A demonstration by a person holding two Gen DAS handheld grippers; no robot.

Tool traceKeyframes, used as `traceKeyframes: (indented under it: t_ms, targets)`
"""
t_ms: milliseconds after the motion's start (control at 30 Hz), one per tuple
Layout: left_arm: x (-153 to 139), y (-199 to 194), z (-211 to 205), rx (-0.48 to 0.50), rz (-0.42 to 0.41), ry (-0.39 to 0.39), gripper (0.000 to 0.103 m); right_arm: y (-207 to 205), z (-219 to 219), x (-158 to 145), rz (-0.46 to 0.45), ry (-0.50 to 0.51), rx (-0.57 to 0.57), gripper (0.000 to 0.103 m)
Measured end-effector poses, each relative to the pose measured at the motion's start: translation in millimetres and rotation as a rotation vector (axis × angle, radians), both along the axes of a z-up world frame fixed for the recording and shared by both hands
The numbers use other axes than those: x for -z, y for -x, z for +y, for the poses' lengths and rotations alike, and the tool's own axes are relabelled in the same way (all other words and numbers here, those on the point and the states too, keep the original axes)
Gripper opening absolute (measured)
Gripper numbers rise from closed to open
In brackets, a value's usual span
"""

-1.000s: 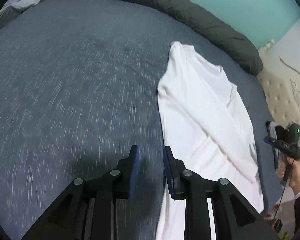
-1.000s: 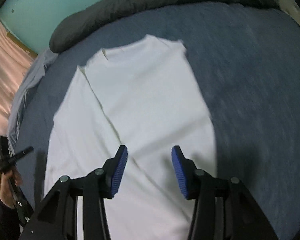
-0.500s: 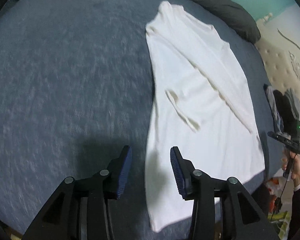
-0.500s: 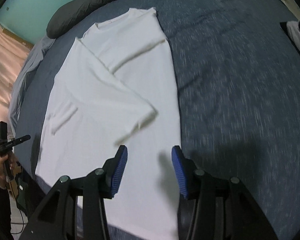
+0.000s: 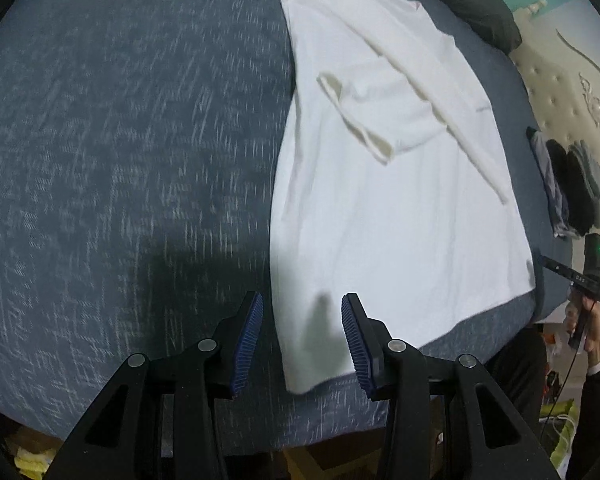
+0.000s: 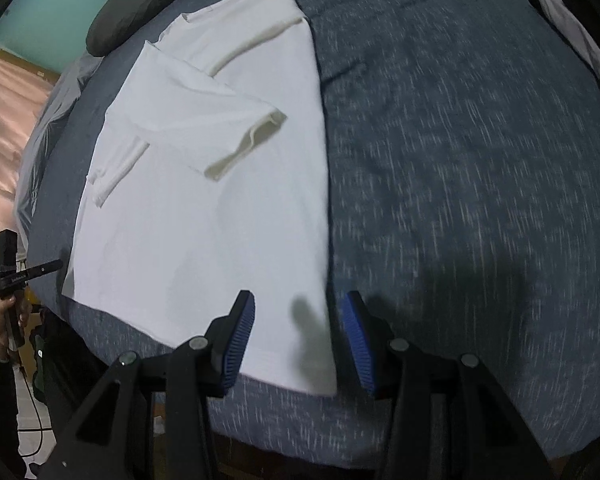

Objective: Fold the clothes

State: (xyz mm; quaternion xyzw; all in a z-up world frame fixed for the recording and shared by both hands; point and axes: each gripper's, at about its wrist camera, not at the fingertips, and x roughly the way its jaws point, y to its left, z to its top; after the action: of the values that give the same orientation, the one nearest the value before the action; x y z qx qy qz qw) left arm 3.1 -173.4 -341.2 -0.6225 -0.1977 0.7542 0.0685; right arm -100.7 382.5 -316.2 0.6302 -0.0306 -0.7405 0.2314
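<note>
jaws apart; white shirt [image 5: 384, 208] lies lengthwise, collar far.

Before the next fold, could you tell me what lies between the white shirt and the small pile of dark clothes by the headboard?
In the left wrist view, only bare blue-grey bedsheet separates the white shirt from the pile of dark clothes.
</note>
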Motion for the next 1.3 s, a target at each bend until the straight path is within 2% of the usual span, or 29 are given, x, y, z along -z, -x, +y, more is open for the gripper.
traceKeyframes:
  t_ms: [467, 767, 900, 933, 967, 1000, 1167, 1300]
  targets:
    - [18, -21, -2, -0.036, -0.034, -0.055, 0.045, -22, 12, 27, -0.086, 0.009, 0.032, 0.047]
    - [23, -25, 0, -0.043, -0.022, -0.055, 0.045, -24, 10, 30, -0.095, 0.046, 0.033, 0.047]
    - [22, -27, 3, -0.043, -0.005, -0.055, 0.042, -26, 8, 34, -0.095, 0.045, 0.040, 0.047]
    - [22, -27, 4, -0.041, -0.002, -0.063, 0.035, -26, 8, 34, -0.095, 0.048, 0.041, 0.047]
    - [21, -28, 6, -0.034, 0.000, -0.069, 0.025, -26, 9, 35, -0.095, 0.049, 0.040, 0.046]
    - [21, -28, 8, -0.025, 0.002, -0.070, 0.021, -26, 9, 34, -0.094, 0.044, 0.039, 0.043]
    - [19, -28, 10, -0.018, 0.006, -0.068, 0.005, -25, 12, 34, -0.097, 0.066, 0.040, 0.017]
    - [6, -29, 7, -0.023, 0.034, -0.049, 0.005, -31, 9, 30, -0.085, 0.079, 0.030, 0.008]
